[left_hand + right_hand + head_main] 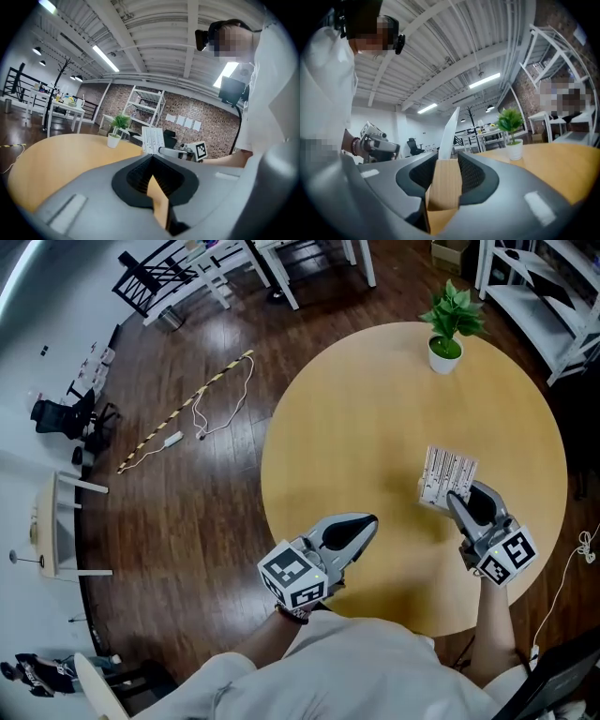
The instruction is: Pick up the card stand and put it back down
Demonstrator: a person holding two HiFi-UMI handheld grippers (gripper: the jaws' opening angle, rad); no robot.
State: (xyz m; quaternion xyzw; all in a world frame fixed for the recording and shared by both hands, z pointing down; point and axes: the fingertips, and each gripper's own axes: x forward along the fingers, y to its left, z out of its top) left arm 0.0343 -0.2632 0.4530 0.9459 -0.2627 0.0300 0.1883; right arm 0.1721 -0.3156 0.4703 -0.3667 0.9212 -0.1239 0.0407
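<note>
Two grippers are up over the round tabletop (375, 409), but only one is doing any work. The right gripper (459, 499) is clamped on the wooden base of the card stand (447, 476), pads pressing on either side of the block, with the white card rising out of it and leaning a little off upright. From its own view the card shows nearly edge-on, so the base's long axis seems to run along the jaws, not across them. I'd judge the stand is held just clear of the wood, over the right side of the tabletop near the person, well short of the plant (448, 329) at the far edge. The left gripper (361, 526) sits well apart to the left, over the near rim, jaws together and nothing between them; the card's printed face is turned roughly its way. What the put-down turns on is plain enough: the bare tabletop lies straight beneath the stand, so the right hand only needs to go down with the base kept flat. A tilted base could land on one edge and tip the card over.
</note>
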